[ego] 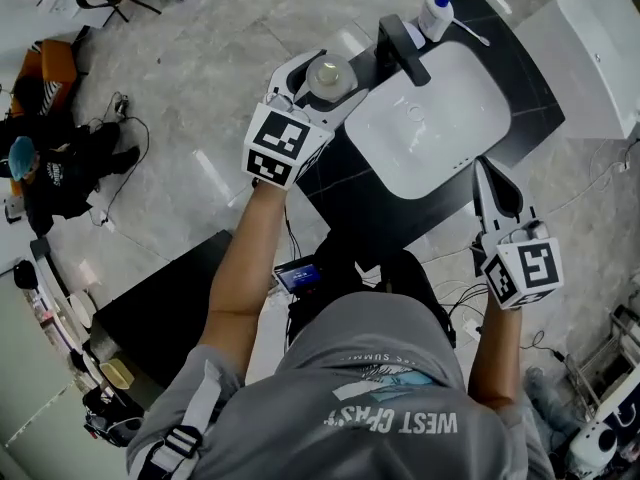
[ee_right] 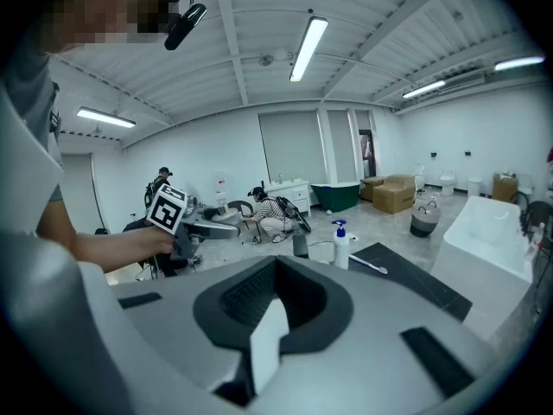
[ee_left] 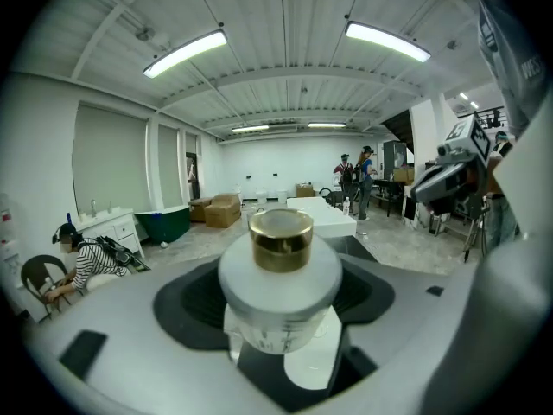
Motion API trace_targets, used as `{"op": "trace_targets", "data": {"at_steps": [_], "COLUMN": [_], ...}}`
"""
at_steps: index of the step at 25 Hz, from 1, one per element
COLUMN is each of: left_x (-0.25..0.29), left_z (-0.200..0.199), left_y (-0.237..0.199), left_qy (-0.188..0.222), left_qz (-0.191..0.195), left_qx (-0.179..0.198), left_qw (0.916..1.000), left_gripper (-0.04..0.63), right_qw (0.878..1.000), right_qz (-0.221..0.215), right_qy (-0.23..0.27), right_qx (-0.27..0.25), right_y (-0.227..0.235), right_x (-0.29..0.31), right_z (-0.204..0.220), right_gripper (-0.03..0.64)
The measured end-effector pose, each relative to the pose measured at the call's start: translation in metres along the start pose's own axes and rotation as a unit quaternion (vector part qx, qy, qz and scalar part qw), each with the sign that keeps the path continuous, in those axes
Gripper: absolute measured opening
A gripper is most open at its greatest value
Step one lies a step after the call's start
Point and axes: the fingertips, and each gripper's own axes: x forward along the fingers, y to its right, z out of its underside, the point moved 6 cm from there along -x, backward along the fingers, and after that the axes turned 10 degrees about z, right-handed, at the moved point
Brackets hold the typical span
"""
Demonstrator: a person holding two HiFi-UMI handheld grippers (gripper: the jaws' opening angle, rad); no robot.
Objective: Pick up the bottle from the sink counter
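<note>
A squat white bottle (ego: 330,76) with a gold cap is up off the black sink counter (ego: 525,98), left of the faucet. My left gripper (ego: 322,90) is shut on it, one jaw on each side of its body. In the left gripper view the bottle (ee_left: 281,275) stands upright in the hollow of the left gripper (ee_left: 281,322), with the cap on top. My right gripper (ego: 487,180) hangs at the near right side of the white basin (ego: 395,143), jaws together and holding nothing. The right gripper view shows the right gripper (ee_right: 276,318) with nothing between its pads.
A pump bottle with a blue top (ego: 437,10) and a toothbrush (ego: 470,33) lie at the counter's far end, beside the black faucet (ego: 400,48). A white tub (ego: 600,48) stands to the right. A person (ego: 50,173) sits on the floor at left.
</note>
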Motion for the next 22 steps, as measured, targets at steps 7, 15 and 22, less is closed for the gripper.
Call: {"op": "trace_targets", "data": {"at_steps": [7, 15, 22], "left_x": [-0.063, -0.129, -0.174], "left_z": [-0.052, -0.089, -0.103], "left_y": [0.03, 0.065, 0.094], "left_qy": [0.02, 0.044, 0.065], "left_qz": [0.002, -0.012, -0.024], "left_qx": [0.025, 0.037, 0.068], "left_qw": [0.9995, 0.9983, 0.9953], "left_gripper": [0.333, 0.333, 0.333], "right_qw": [0.999, 0.996, 0.992], "right_qz": [-0.011, -0.027, -0.042], "right_qy": [0.041, 0.076, 0.099], "right_qx": [-0.016, -0.037, -0.064], "right_y": [-0.006, -0.019, -0.033], "right_x": [-0.008, -0.02, -0.033], "right_z": [-0.024, -0.049, -0.068], "right_gripper": [0.002, 0.002, 0.002]}}
